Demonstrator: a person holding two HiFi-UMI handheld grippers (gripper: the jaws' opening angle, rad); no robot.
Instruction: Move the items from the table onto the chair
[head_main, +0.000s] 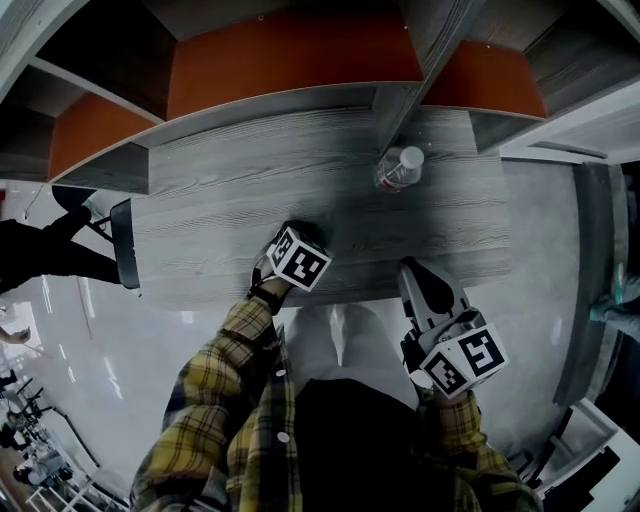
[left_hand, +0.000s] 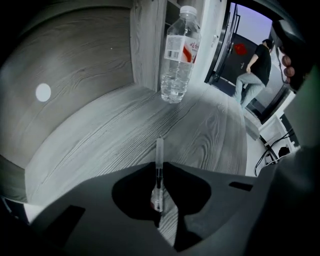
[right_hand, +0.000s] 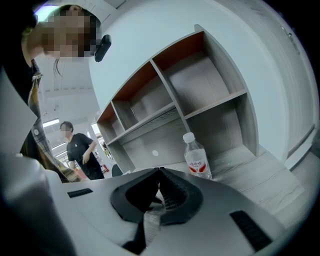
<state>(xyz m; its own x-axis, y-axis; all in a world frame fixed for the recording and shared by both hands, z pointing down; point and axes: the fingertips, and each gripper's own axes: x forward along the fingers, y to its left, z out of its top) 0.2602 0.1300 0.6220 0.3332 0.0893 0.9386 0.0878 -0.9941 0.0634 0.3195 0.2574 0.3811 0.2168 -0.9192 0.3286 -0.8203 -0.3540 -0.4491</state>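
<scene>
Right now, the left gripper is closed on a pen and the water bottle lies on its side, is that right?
No: the left gripper does grip the pen, but the water bottle stands upright, as the left gripper view shows.

Grey wood grain is being shown by the table (head_main: 220, 200). A red-and-white label is being carried by the clear bottle (left_hand: 177, 60).

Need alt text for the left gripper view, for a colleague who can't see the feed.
The left gripper is closed on a slim clear-barrelled pen on the grey wood-grain table. Beyond it, a clear plastic water bottle with a white cap and red label stands upright beside a grey divider panel.
</scene>
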